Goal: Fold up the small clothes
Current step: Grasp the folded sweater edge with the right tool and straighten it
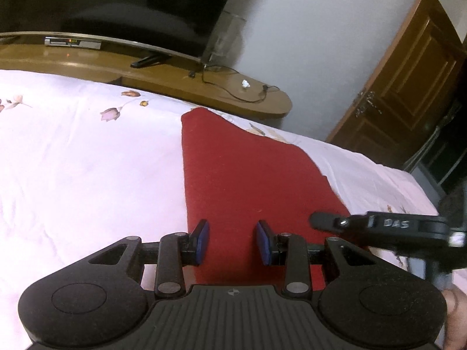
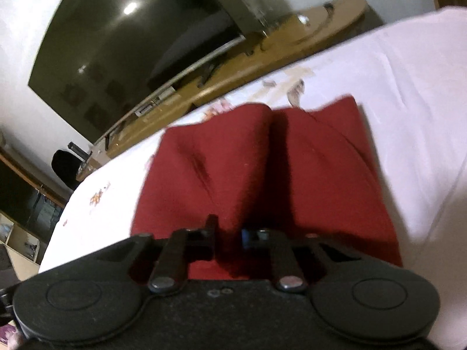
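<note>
On the bed (image 1: 73, 151), over its pale flowered sheet, the red cloth (image 1: 242, 175) lies spread in a long strip that runs away from me toward the foot of the bed. My left tool (image 1: 232, 242) hangs just above the near end of the cloth with its blue pads (image 1: 203, 240) set well apart and nothing between them. My right tool (image 2: 229, 240) is closed on a raised ridge of the same red cloth (image 2: 262, 175); in the right wrist view the fabric lifts into a fold that runs straight out from the pinched fingers, with flat cloth falling away on either side. In the left wrist view the right tool (image 1: 318, 220) shows from the side, reaching in over the cloth's right edge, close beside my left one. Beyond the bed stands a wooden TV stand (image 1: 204, 84) carrying a large dark television (image 1: 116, 8), and a brown door (image 1: 408, 81) is on the right.
</note>
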Action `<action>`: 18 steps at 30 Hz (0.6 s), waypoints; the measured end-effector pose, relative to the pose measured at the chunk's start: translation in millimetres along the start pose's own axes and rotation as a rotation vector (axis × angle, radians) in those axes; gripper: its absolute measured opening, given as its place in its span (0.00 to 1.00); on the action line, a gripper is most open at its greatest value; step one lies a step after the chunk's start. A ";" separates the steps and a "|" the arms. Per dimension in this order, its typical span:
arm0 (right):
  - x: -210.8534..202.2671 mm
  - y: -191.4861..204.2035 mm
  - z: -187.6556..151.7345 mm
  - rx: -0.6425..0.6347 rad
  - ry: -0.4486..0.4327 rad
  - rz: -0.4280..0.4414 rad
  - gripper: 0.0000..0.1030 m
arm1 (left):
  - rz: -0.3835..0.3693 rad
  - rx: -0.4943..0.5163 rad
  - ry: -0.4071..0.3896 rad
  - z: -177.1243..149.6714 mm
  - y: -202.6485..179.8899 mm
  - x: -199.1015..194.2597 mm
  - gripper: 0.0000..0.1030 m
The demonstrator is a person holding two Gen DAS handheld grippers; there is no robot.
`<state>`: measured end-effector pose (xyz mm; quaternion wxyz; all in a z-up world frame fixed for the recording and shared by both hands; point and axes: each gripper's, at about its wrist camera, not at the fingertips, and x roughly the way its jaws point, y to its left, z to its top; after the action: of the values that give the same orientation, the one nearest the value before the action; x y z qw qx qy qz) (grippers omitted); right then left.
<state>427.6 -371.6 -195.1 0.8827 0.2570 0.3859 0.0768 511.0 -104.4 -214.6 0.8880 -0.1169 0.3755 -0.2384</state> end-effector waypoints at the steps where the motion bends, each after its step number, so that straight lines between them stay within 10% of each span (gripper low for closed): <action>1: -3.8 4.5 0.8 -0.023 -0.019 -0.004 0.14 | -0.002 0.001 -0.003 0.8 -1.1 0.8 0.34; 18: -61.6 7.7 13.6 -0.262 -0.132 -0.239 0.11 | -0.103 0.057 0.011 -1.0 -46.6 16.2 0.34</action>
<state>395.3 -390.9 -143.8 0.9349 0.0965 0.3415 0.0041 504.4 -152.7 -207.1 0.8755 -0.1095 0.3669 -0.2948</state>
